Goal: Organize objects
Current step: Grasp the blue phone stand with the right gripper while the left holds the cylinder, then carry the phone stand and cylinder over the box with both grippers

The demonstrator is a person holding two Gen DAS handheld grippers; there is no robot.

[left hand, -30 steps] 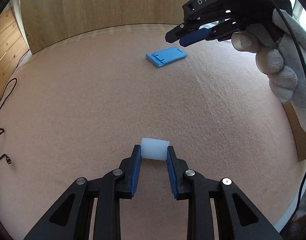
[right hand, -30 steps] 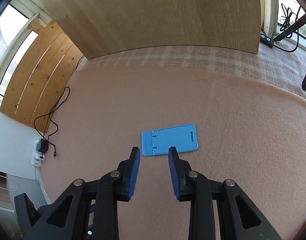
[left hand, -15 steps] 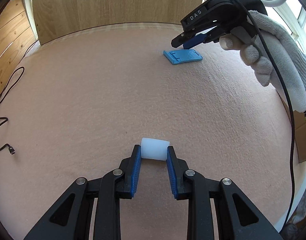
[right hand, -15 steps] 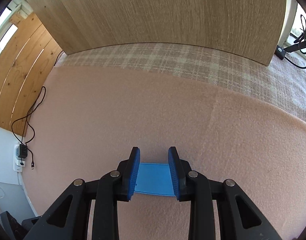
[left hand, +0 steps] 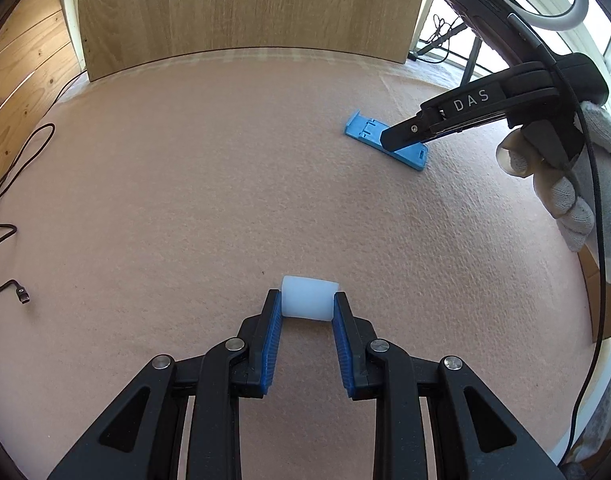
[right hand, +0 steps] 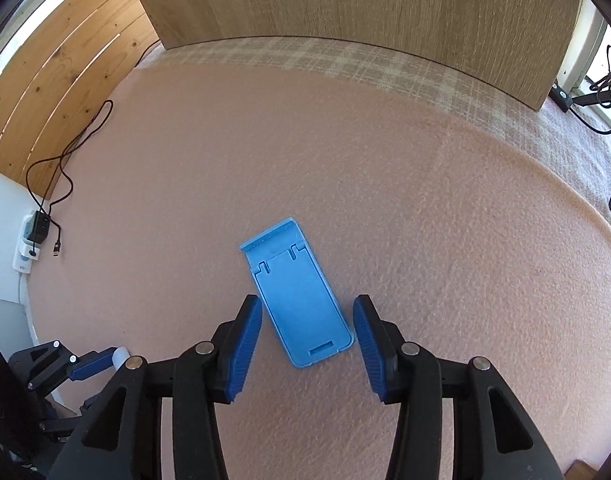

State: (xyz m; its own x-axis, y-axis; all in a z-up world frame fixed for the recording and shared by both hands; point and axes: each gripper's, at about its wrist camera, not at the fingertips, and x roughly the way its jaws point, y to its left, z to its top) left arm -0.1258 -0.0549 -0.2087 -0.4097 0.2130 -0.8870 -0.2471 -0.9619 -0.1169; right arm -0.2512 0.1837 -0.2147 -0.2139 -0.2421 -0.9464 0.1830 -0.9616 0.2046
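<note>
A small white cylinder [left hand: 308,298] sits crosswise between the blue pads of my left gripper [left hand: 308,307], which is shut on it just above the pink blanket [left hand: 185,184]. A flat blue phone stand [right hand: 299,295] lies on the blanket, its near end between the spreading fingers of my right gripper [right hand: 307,320]. Those jaws are opening and neither pad touches the stand. In the left wrist view the right gripper [left hand: 393,139] hangs over the blue phone stand [left hand: 363,130] at the far right, held by a gloved hand [left hand: 561,184]. In the right wrist view the left gripper [right hand: 105,360] shows at the lower left.
A wooden board [left hand: 245,8] stands upright along the blanket's far edge. Black cables [left hand: 9,200] trail off the left side, and a charger in a power strip [right hand: 35,236] sits below. A tripod leg and wires [right hand: 597,92] are at the far right.
The right gripper dropped over the blue stand, then spread its fingers wide. The stand now lies lengthwise between them instead of crosswise. The left gripper kept the white cylinder and stayed put.
</note>
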